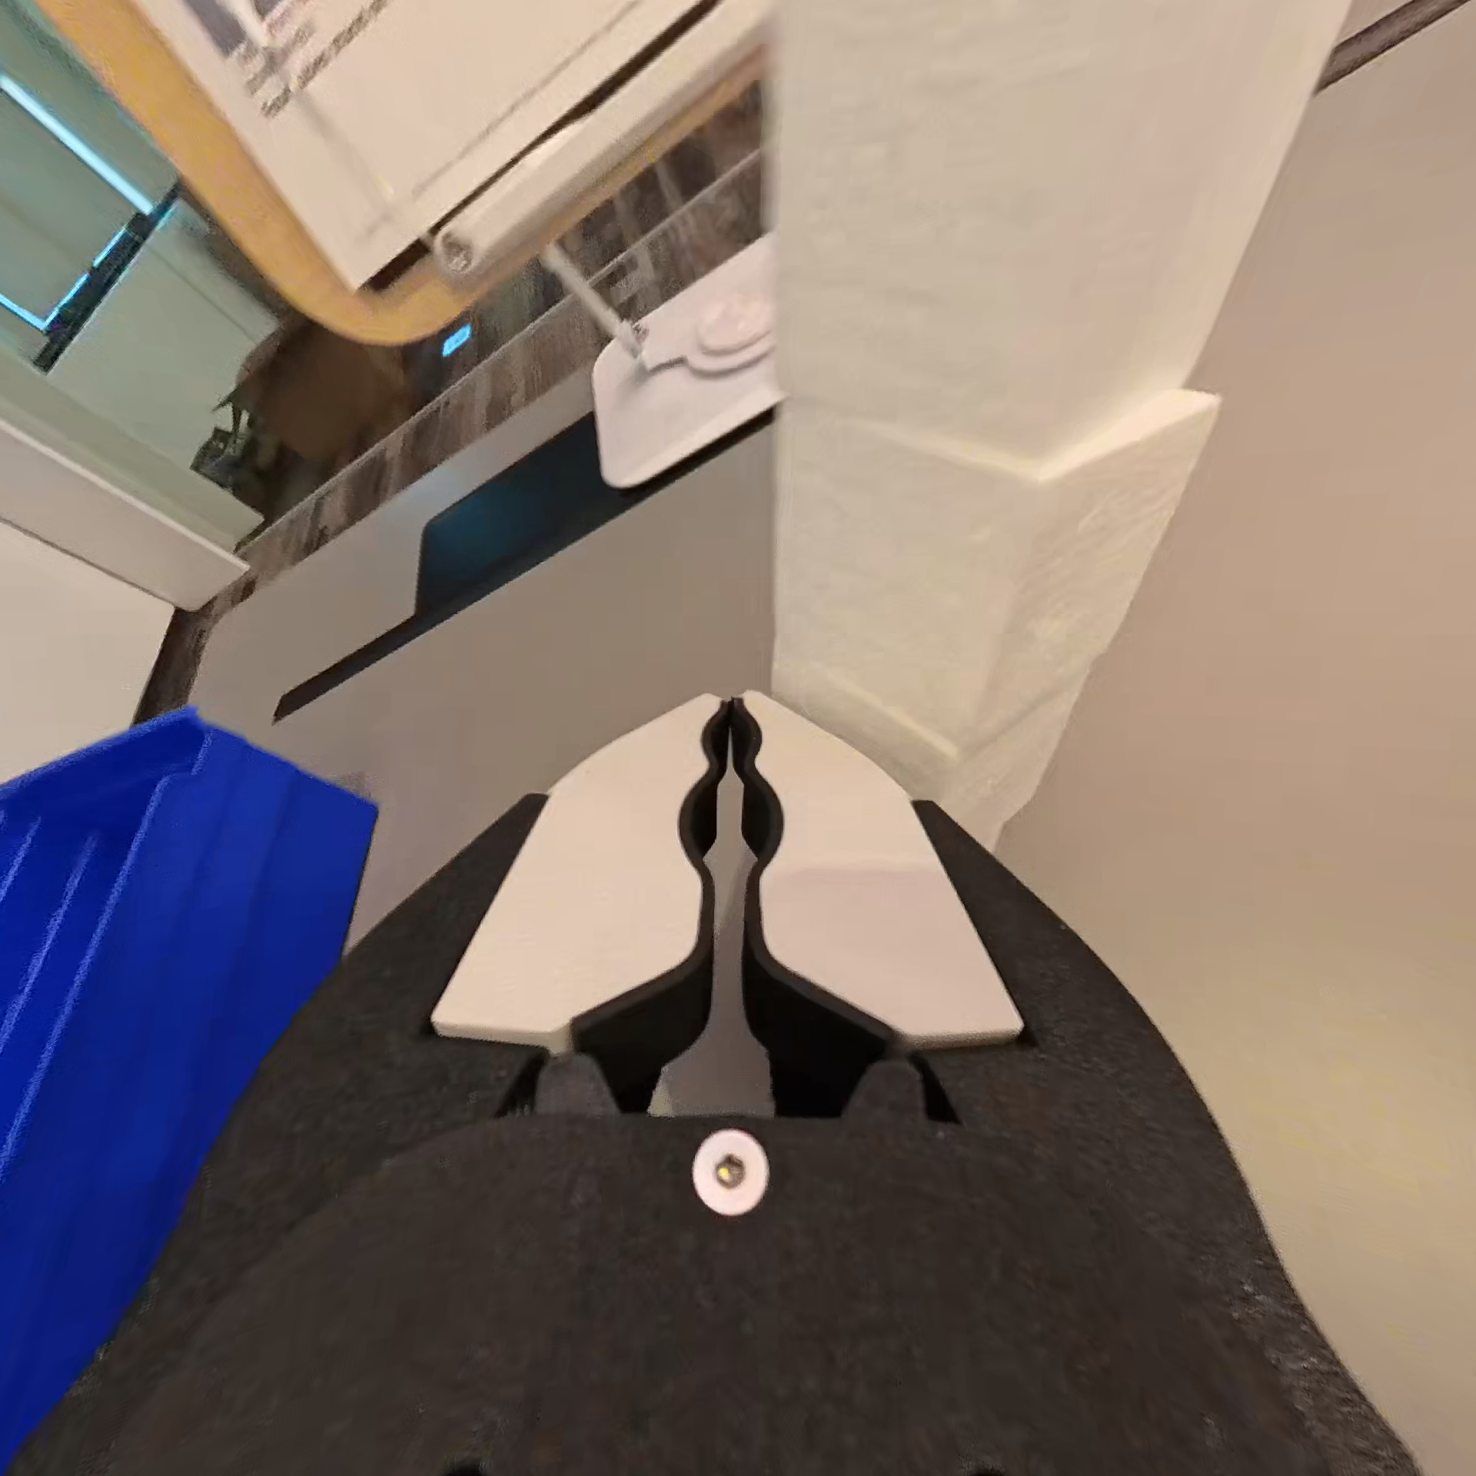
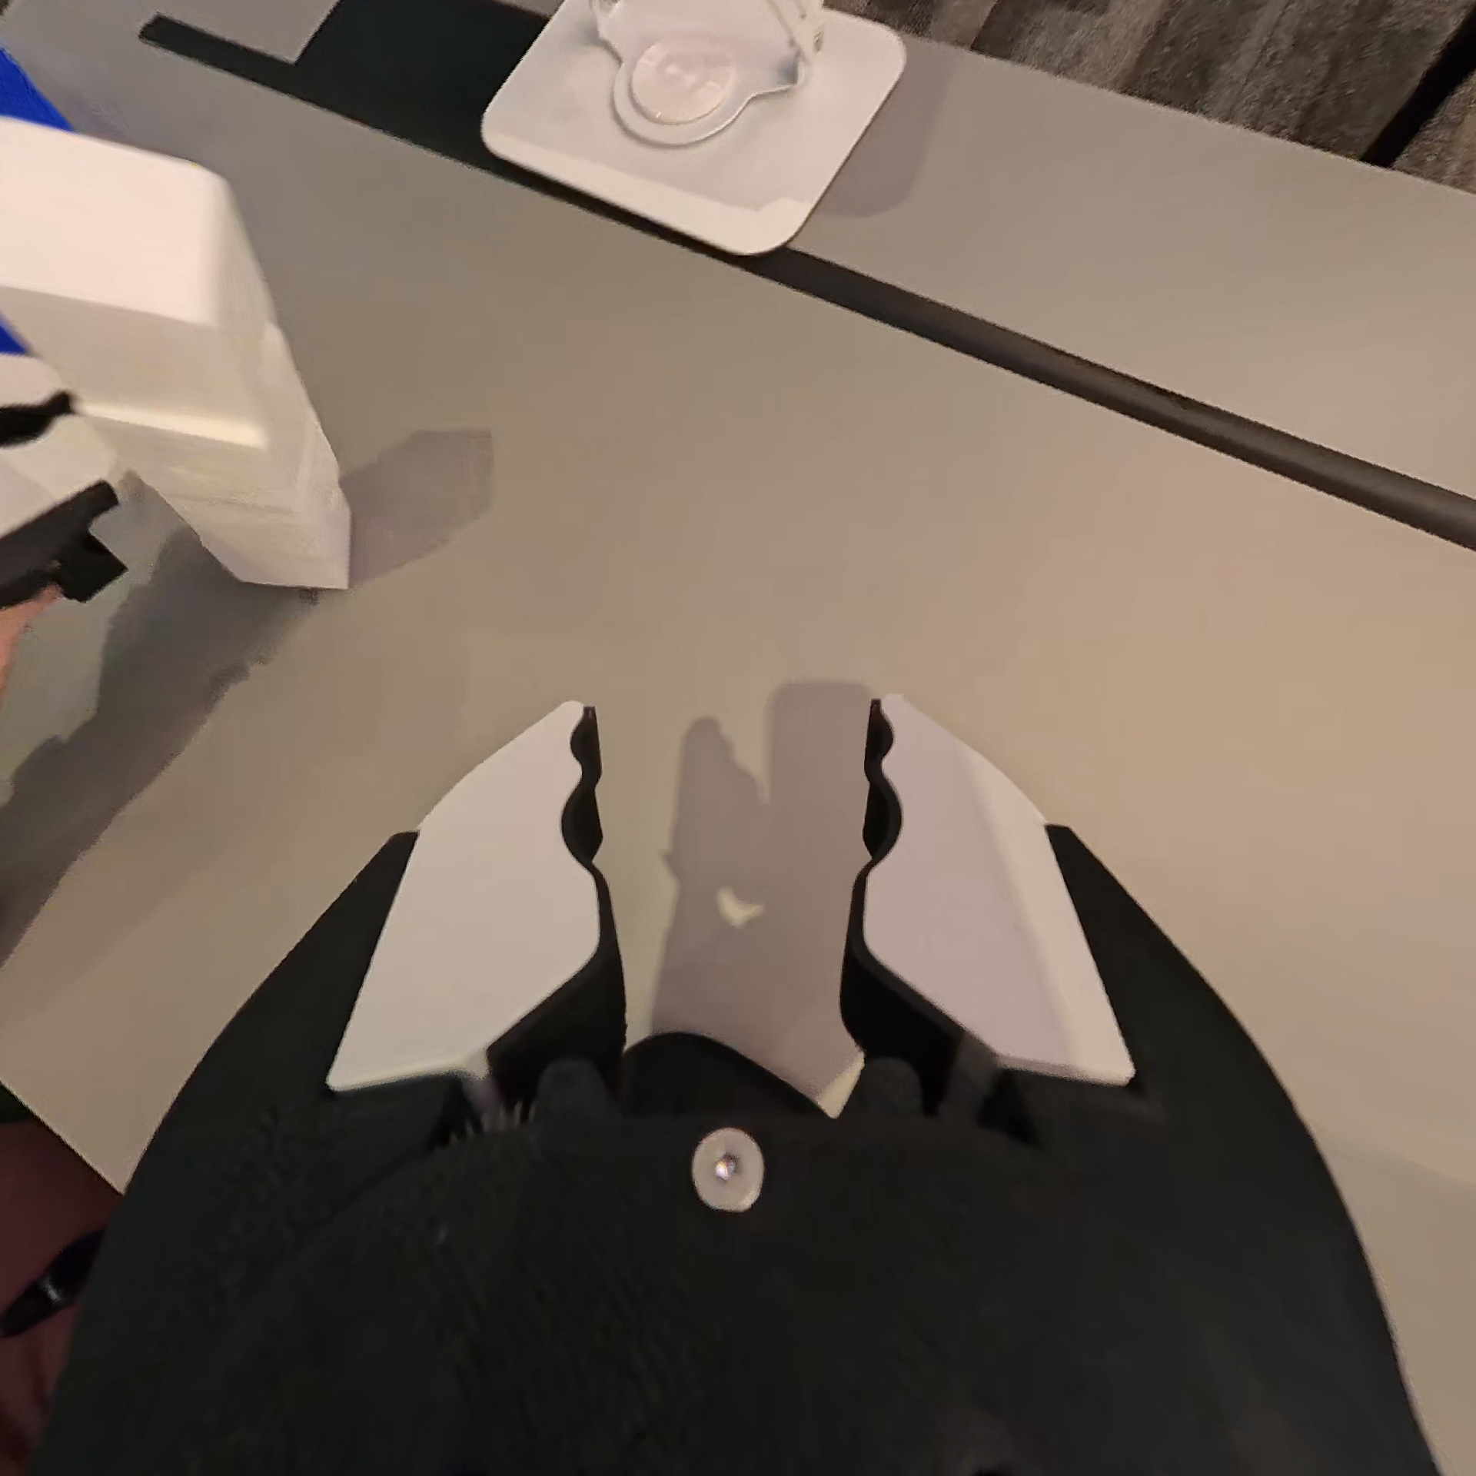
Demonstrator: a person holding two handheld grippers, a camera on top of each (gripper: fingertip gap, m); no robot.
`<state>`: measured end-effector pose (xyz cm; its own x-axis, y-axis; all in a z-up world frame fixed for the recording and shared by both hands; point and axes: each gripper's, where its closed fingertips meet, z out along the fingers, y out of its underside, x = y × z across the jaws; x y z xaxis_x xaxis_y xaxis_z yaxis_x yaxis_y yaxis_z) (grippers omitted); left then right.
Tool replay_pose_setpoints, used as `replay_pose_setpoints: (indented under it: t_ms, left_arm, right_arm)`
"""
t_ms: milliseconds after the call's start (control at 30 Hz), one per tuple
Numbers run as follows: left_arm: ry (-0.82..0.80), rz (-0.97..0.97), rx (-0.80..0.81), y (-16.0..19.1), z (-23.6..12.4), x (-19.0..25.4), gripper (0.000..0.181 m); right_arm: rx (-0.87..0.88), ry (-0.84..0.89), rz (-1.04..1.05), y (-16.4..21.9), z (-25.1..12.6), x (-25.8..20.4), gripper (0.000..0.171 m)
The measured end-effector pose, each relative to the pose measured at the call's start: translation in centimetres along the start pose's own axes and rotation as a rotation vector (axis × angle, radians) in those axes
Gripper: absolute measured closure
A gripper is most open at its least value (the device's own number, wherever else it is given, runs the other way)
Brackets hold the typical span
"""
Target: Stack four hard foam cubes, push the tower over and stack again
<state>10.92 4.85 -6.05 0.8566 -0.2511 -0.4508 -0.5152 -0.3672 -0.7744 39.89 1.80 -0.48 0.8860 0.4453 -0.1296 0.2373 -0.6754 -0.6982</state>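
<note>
The tower of white foam cubes (image 1: 990, 383) stands on the grey counter (image 1: 1246, 878), filling the upper right of the left wrist view; in the right wrist view it appears at the left edge of the frame (image 2: 200, 399). At least three tiers are distinguishable, each slightly rotated against the next so that corners overhang. The top runs out of frame, so a count of four cannot be confirmed.

Task status, as a judgement: one stacking phase appears complete or nearly so, and the push-over has not taken effect, since the column is upright. Whether this is the first or second stack cannot be determined.

The left hand-held gripper (image 1: 731, 707) has its fingers closed together, tips meeting, with nothing between them. The tips sit just beside the lower tier of the tower; contact cannot be confirmed. The right hand-held gripper (image 2: 731, 711) has its fingers spread apart and empty, positioned over bare counter, well apart from the tower.

Materials and shapes:
- Cubes: matte white, with a fine layered surface grain and crisp edges.
- Gripper fingers: smooth white outer plates with black wavy inner pads, set in a black textured body.
- Counter: smooth, matte, grey, with a dark strip along its far edge.
- A blue ribbed plastic bin (image 1: 144, 998) occupies the lower left of the left wrist view.
- A flat white rounded-square base (image 2: 695, 128) sits at the top of the right wrist view.
</note>
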Motion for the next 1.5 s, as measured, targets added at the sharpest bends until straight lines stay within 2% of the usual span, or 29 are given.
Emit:
replay_pose_setpoints:
  t_ms: [133, 233, 333, 400, 467, 633, 700, 833, 900, 1000, 1067, 1133, 1267, 1400, 1500]
  left_arm:
    - [0.098, -0.048, 0.011, -0.7, 0.6, 2.5, 0.181]
    - [0.083, -0.072, 0.052, 0.1, 0.9, 1.3, 0.180]
    - [0.109, -0.145, 0.062, 1.5, 1.4, -0.3, 0.153]
    - [0.211, -0.187, 0.099, 1.7, 1.5, 0.0, 0.126]
    - [0.364, -0.219, 0.121, 1.7, 1.3, 1.2, 0.107]
    - [0.638, -0.231, 0.216, 1.4, 0.5, 3.6, 0.082]
    - [0.700, -0.176, 0.224, 1.9, 0.4, 4.4, 0.085]
    - [0.663, -0.047, 0.155, 3.1, 1.0, 5.2, 0.087]
    - [0.633, 0.014, 0.157, 3.1, 1.3, 5.6, 0.090]
    - [0.654, 0.015, 0.158, 2.8, 1.7, 6.5, 0.093]
    - [0.673, -0.016, 0.145, 2.6, 2.1, 6.7, 0.094]
    - [0.692, -0.058, 0.137, 2.3, 2.4, 6.9, 0.098]
    - [0.693, -0.061, 0.107, 2.6, 2.9, 7.2, 0.104]
    - [0.697, -0.041, 0.067, 3.3, 3.2, 7.9, 0.111]
    - [0.696, -0.040, 0.049, 3.6, 3.3, 7.9, 0.113]
  right_arm:
    - [0.061, 0.024, 0.046, 0.4, -2.1, 1.5, 0.107]
    - [0.105, 0.051, 0.074, 0.6, -3.5, 2.7, 0.108]
    - [0.177, 0.057, 0.096, 0.1, -4.3, 3.6, 0.108]
    - [0.217, 0.044, 0.109, -0.3, -4.4, 3.9, 0.108]
    - [0.232, 0.041, 0.108, -0.4, -4.2, 4.2, 0.108]
    - [0.278, 0.040, 0.037, -1.4, -2.7, 4.6, 0.108]
    - [0.279, 0.029, 0.010, -1.5, -1.6, 4.5, 0.108]
    - [0.305, -0.074, -0.021, -2.4, 0.1, 3.2, 0.108]
    - [0.391, -0.110, -0.059, -4.2, -0.2, 2.3, 0.108]
    - [0.599, -0.070, -0.179, -7.6, -0.5, 1.8, 0.111]
    - [0.656, -0.029, -0.255, -9.1, 1.4, 2.7, 0.112]
    - [0.523, -0.059, -0.259, -8.8, 5.2, 3.7, 0.108]
    - [0.262, -0.096, -0.284, -5.5, 12.4, 6.4, 0.091]
    - [0.245, -0.073, -0.286, -4.5, 16.1, 8.9, 0.083]
    - [0.261, -0.106, -0.270, -4.8, 18.0, 9.8, 0.083]
